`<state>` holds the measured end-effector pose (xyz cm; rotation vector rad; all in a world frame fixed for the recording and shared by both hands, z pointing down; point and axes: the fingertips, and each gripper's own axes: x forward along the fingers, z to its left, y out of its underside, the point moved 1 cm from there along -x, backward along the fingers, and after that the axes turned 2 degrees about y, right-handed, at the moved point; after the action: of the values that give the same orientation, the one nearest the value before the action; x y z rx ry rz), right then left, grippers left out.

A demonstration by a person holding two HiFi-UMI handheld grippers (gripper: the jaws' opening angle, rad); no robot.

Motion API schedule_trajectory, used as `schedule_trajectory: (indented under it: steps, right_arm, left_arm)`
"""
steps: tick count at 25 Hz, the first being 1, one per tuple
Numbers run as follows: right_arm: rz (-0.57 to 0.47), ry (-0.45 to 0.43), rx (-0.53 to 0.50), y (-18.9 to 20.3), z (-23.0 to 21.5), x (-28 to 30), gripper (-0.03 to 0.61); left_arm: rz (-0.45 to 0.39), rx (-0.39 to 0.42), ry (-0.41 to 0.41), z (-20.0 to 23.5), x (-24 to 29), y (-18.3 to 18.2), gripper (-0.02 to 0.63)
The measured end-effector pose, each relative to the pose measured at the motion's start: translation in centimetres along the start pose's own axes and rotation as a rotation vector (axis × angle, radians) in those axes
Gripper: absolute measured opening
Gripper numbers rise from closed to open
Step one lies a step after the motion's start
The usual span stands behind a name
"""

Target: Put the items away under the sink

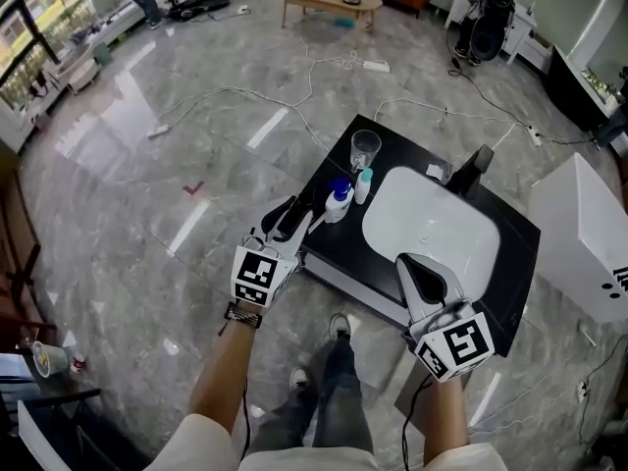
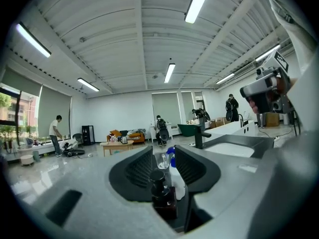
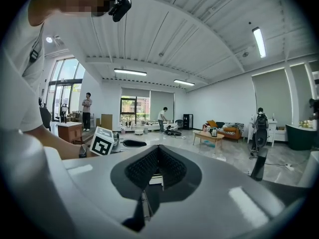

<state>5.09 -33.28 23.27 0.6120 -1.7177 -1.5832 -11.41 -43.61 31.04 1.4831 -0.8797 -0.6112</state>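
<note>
Found left gripper (image 1: 294, 216), jaws apart, nearer the items: dark bottle (image 2: 160, 195) upright between its jaws at the counter (image 1: 510, 232) edge, white bottle (image 2: 177, 181) and glass (image 1: 365, 148) in line beyond; right gripper (image 1: 420, 275) closed, empty, over sink (image 1: 392, 232).

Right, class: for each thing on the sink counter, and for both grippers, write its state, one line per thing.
left gripper: jaws apart, dark bottle between them, not clamped
right gripper: jaws together, nothing held
dark bottle: upright, cap on
blue-capped bottle: upright, cap on
small bottle: upright, cap on
glass: upright, looks empty
basin: empty
faucet: no water running
</note>
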Motion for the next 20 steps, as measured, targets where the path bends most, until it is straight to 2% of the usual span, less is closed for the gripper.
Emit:
schedule_trajectory:
  steps: [3,8,13,20]
  right_arm:
    - [0.026,-0.010,0.005,1.4,-0.2,0.2,0.009]
    - [0.047,-0.017,0.021,3.7,-0.5,1.3,0.009]
    - [0.046,-0.012,0.032,4.9,-1.2,2.9,0.009]
    - [0.056,-0.013,0.040,5.9,-1.9,3.9,0.008]
  left_arm:
    - [0.036,-0.006,0.005,0.2,1.3,2.4,0.166]
    - [0.073,-0.028,-0.015,1.4,2.7,5.8,0.166]
    - [0.069,-0.064,-0.029,1.7,4.2,7.7,0.167]
    - [0.095,-0.053,-0.031,2.1,5.6,9.4,0.166]
